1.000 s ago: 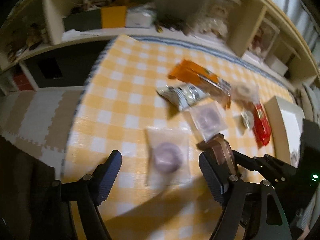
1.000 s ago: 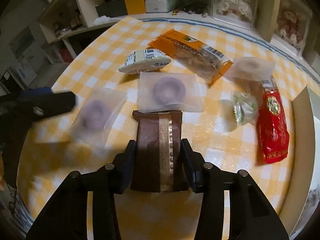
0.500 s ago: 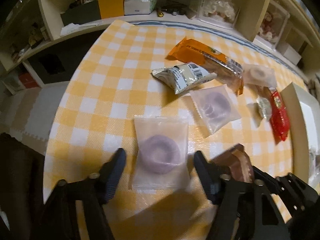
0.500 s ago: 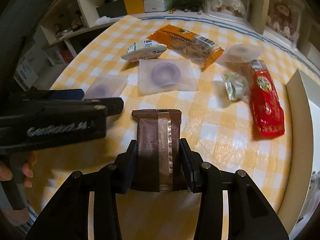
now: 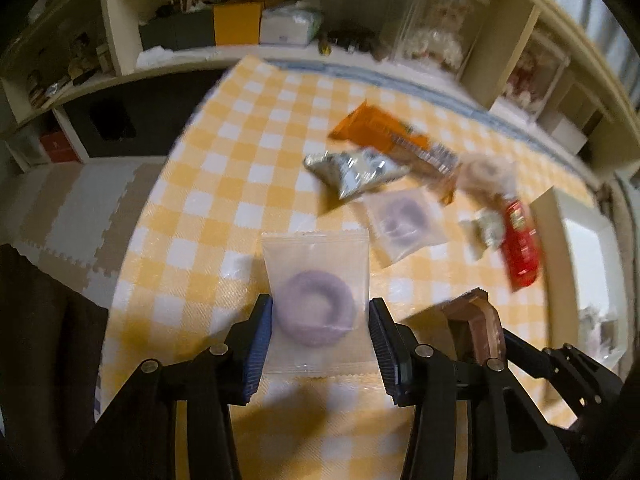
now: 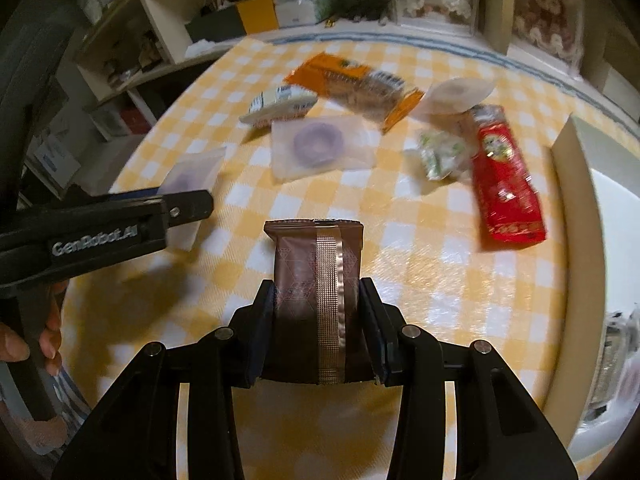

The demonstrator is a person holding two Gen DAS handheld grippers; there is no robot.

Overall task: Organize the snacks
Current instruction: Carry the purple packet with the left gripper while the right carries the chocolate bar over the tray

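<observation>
While the left gripper (image 5: 320, 338) is closing on the clear packet with the purple ring (image 5: 316, 304), pads at its two side edges, the right gripper (image 6: 318, 330) clenches the brown packet (image 6: 318, 280), long axis pointing away from it. Both sit at the near edge of the bench (image 6: 420, 280). The white tray (image 6: 576, 184) lies off to the right, nearer the right hand; its contents are too blurred to tell.
</observation>
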